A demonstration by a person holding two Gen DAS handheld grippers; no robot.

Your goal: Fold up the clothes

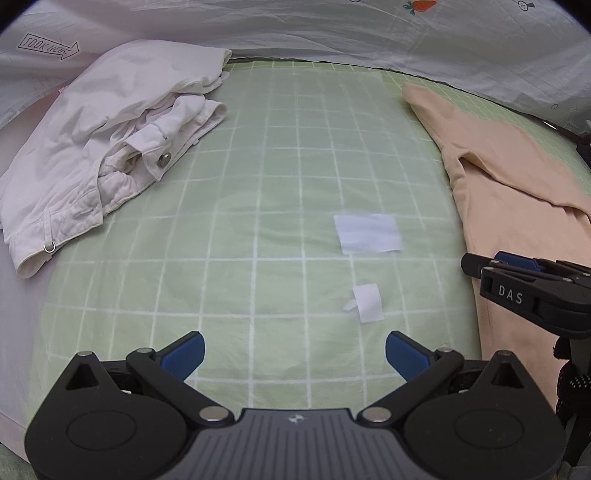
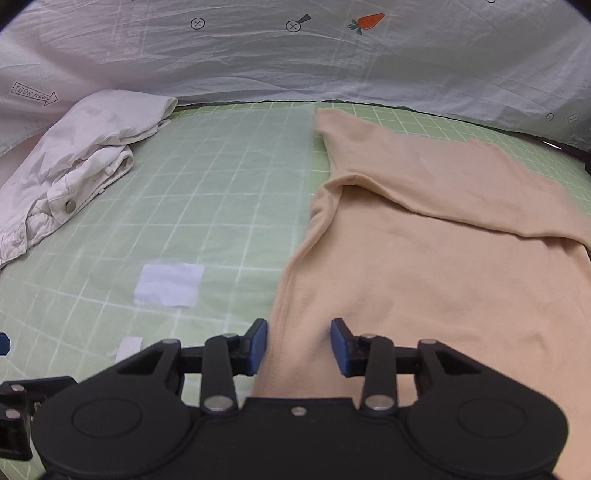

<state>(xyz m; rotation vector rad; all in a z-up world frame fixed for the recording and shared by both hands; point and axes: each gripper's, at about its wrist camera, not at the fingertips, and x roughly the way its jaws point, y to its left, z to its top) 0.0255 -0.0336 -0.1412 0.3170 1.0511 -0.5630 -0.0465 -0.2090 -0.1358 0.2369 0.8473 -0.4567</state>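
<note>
Green gridded matting [image 1: 258,206] covers the work surface, and a pale printed sheet [image 1: 332,33] with a carrot motif hangs behind it at twelve o'clock, likely as a plain backdrop.

At about ten o'clock in the left wrist view lies a white garment [image 1: 92,147], bunched and half rolled, its waistband with a metal button [image 1: 164,158] turned up. I judge it is simply parked at the mat's edge, waiting its turn or set aside.

Toward the centre, two white tape patches [image 1: 369,234] stick to the mat at about one o'clock from the left gripper [image 1: 294,354]; they probably mark where a garment should be laid. The left gripper hangs over bare mat with its jaws spread wide and nothing between them, seemingly kept ready to take a second corner.

At three o'clock the peach garment [image 2: 424,258], the piece being worked on, lies mostly flat, with one part already turned over in a diagonal fold across its upper half. The right gripper [image 2: 298,347] sits at its near left edge, at six o'clock in the right wrist view. Its jaws stand narrow with the cloth's hem between them, though a gap shows beside each pad, so the cloth does not look pinched yet. That spot suits lifting the edge for the next fold.
</note>
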